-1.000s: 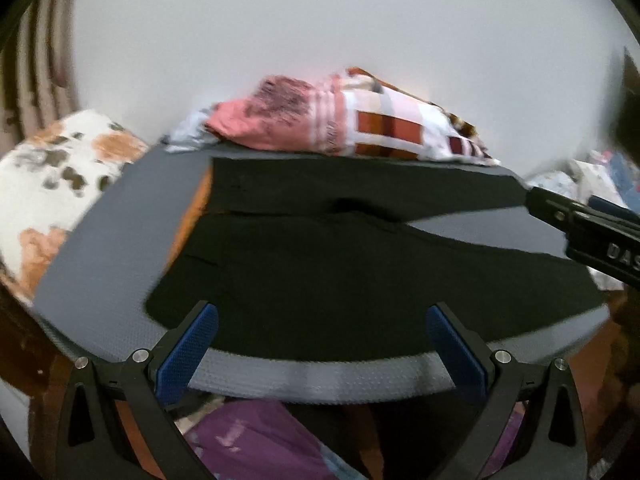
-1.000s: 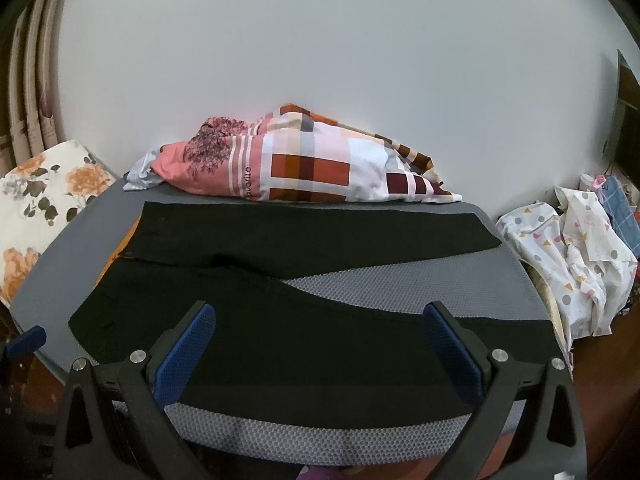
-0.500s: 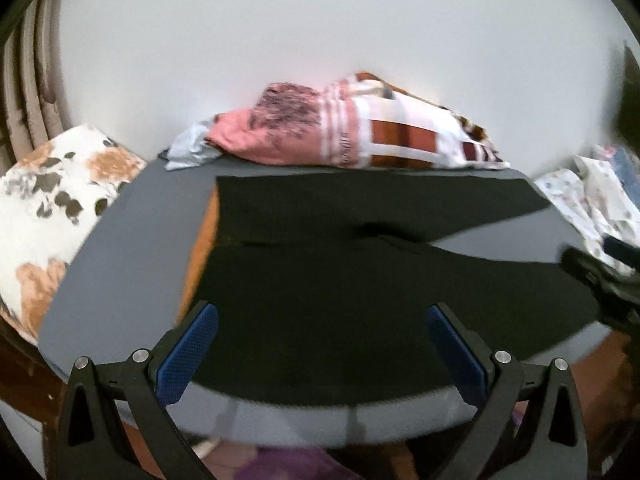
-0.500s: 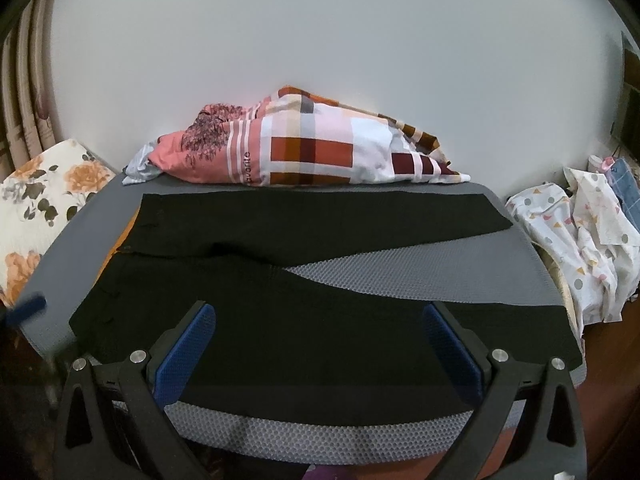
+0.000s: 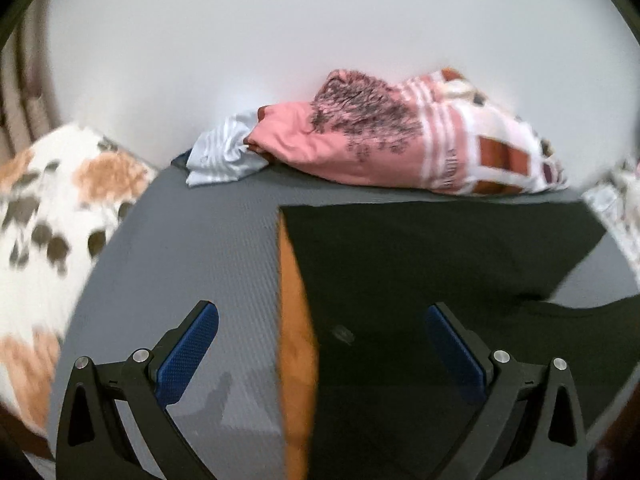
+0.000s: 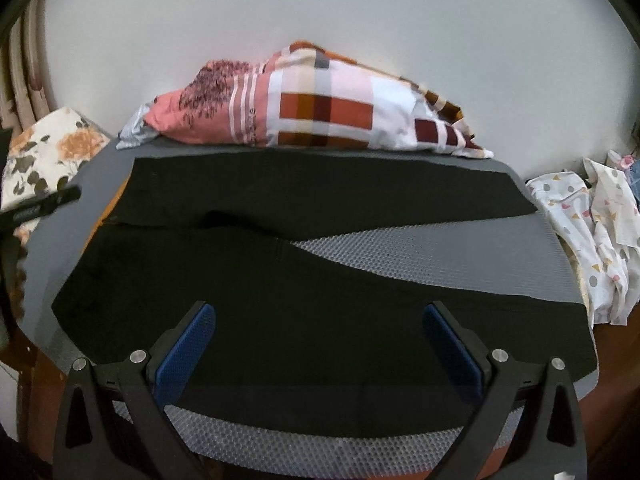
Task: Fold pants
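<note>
Black pants [image 6: 320,300] lie spread flat on a grey mat [image 6: 460,248], waist at the left, both legs running right with a gap between them. In the left wrist view the pants [image 5: 440,272] show an orange inner waistband [image 5: 296,340]. My left gripper [image 5: 322,348] is open and empty, hovering over the waist edge. My right gripper [image 6: 320,344] is open and empty above the near leg. The left gripper also shows in the right wrist view [image 6: 40,208] at the left edge.
A pink and plaid bundle of cloth [image 6: 320,108] lies along the back of the mat against the white wall. A floral cushion [image 5: 48,216] sits at the left. Patterned white clothes [image 6: 592,232] are piled at the right.
My left gripper has moved left and forward, from over the middle of the pants to over the waist edge. My right gripper has moved slightly closer to the near leg.
</note>
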### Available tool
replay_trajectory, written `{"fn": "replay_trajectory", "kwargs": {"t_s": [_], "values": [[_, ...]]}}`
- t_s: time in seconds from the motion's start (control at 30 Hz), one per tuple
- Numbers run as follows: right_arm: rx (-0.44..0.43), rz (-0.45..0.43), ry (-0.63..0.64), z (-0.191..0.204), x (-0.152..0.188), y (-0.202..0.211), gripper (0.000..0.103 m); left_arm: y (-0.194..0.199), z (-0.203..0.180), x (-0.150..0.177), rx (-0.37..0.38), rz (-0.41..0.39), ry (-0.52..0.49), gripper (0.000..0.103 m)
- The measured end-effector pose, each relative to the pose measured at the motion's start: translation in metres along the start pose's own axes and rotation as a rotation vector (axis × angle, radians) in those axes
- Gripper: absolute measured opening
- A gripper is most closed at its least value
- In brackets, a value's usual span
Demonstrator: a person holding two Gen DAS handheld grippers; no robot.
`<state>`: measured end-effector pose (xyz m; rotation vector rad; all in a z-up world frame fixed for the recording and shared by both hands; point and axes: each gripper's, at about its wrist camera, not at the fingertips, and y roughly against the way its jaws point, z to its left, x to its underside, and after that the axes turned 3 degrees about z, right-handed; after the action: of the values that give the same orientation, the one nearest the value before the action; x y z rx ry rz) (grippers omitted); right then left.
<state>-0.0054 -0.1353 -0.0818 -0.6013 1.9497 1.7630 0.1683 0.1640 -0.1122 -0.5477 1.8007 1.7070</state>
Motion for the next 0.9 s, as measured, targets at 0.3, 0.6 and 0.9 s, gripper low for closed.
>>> {"fn": "replay_trajectory", "kwargs": {"t_s": [0.3,0.6,0.9], "values": [[0.003,0.084,0.013,0.005,-0.008,-0.043,0.103,-0.113,0.044,-0.062,0.114,0.161,-0.033,0.07],[0.004,0.156,0.024,0.008,-0.01,-0.075,0.103,-0.175,0.063,-0.077,0.178,0.231,-0.067,0.07],[-0.003,0.193,0.051,0.02,-0.009,-0.089,0.103,-0.202,0.062,-0.086,0.363,0.264,-0.054,0.034]]}}
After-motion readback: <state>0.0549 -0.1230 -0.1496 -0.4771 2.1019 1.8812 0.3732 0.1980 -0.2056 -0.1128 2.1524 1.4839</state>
